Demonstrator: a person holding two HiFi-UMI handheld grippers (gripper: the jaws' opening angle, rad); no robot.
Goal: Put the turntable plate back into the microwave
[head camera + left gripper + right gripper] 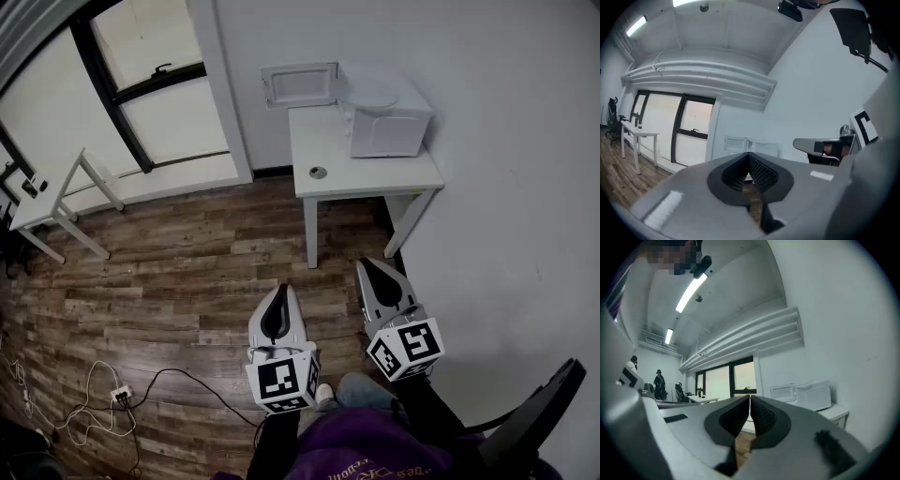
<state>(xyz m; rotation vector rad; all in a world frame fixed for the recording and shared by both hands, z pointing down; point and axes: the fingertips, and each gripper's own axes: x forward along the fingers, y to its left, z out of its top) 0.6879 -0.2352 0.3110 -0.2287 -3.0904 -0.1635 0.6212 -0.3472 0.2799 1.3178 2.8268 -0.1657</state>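
Left hand-held gripper (280, 289) and right hand-held gripper (367, 264) are pressing their jaws together, holding nothing. The round turntable plate (369, 93) is lying flat atop the microwave (394, 133), on the counter (373, 175) at 1 o'clock.

You're on the wood floor (187, 253) with both grippers held low in front of you. The left gripper (280, 291) and right gripper (367, 266) are side by side but apart, jaws together on both. The white table (375, 173) sits at about 1 o'clock against the wall, with the microwave (389, 127) on its far right part and the door (298, 84) swung open to the left. A pale round disc, looks like the turntable plate (370, 94), lies on top of the microwave. There's a small round thing (318, 172) near the table's front edge at 12. White desk (47, 202) at 10, cables (103, 398) at 8, dark chair (534, 412) at 4.
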